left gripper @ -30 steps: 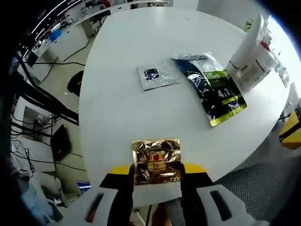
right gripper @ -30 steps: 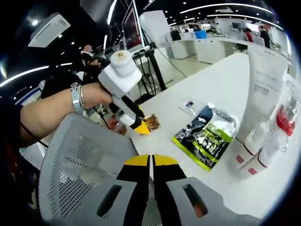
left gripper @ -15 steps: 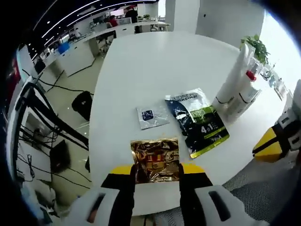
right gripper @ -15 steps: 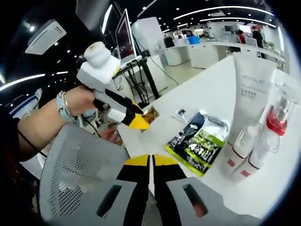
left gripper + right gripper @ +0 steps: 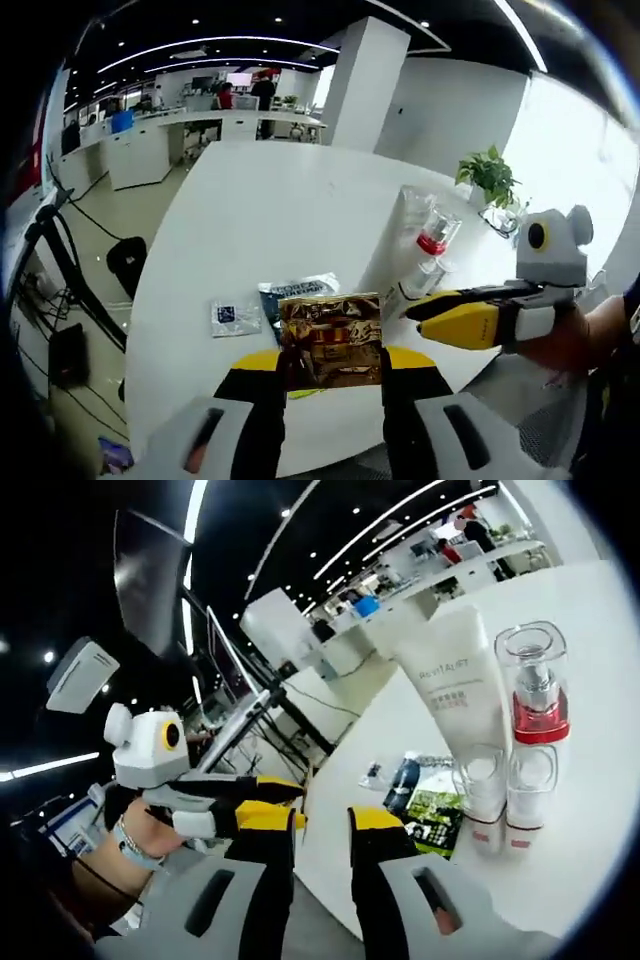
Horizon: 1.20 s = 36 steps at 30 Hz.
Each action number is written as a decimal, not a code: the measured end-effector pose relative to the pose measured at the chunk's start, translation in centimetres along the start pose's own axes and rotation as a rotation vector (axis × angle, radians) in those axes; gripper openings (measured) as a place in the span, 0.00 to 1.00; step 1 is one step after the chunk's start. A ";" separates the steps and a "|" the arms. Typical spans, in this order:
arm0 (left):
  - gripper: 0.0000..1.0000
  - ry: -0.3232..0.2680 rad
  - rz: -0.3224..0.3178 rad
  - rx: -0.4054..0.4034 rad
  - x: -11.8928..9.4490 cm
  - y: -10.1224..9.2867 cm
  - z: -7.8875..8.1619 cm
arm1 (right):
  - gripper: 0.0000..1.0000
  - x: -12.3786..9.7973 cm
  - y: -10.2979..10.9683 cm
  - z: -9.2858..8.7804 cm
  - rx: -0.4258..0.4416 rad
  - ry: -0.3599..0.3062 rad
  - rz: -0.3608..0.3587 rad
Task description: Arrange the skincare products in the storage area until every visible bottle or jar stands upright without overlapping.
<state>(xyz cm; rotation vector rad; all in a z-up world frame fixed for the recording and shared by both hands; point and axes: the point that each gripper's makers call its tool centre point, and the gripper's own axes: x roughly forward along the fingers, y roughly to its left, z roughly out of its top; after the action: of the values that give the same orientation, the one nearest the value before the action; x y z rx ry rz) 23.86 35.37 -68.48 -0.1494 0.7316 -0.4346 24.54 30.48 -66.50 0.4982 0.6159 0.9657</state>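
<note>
My left gripper (image 5: 330, 362) is shut on a gold foil sachet (image 5: 330, 335) and holds it up above the white table (image 5: 250, 210). My right gripper (image 5: 470, 320) reaches in from the right, its yellow tips close beside the sachet. In the right gripper view my right gripper (image 5: 320, 825) stands open with nothing between its jaws, and the left gripper (image 5: 200, 792) sits just left of it. A white tube (image 5: 455, 685), a red pump bottle (image 5: 533, 695) and two small clear-capped bottles (image 5: 482, 800) stand upright together. The red pump bottle (image 5: 430, 235) stands behind the sachet.
A dark green packet (image 5: 425, 808) and a small silver sachet (image 5: 372, 773) lie flat on the table. The silver sachet (image 5: 235, 316) lies left of the packet (image 5: 300, 292). A mesh chair back (image 5: 180, 900) sits below the grippers. A potted plant (image 5: 490, 175) stands beyond the table.
My left gripper has lifted the gold sachet off the table's edge. My right gripper has opened and come close beside the left one. Both cameras have tilted upward.
</note>
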 end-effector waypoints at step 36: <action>0.41 0.039 -0.192 0.069 2.4 -3.4 -1.3 | 0.00 -0.3 -2.1 -0.8 -0.069 0.086 -0.095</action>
<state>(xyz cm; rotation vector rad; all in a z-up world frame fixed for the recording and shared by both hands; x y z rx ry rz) 23.48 31.31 -69.98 -0.1473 0.7424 -0.6465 25.13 29.29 -68.29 0.3644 0.6756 0.9182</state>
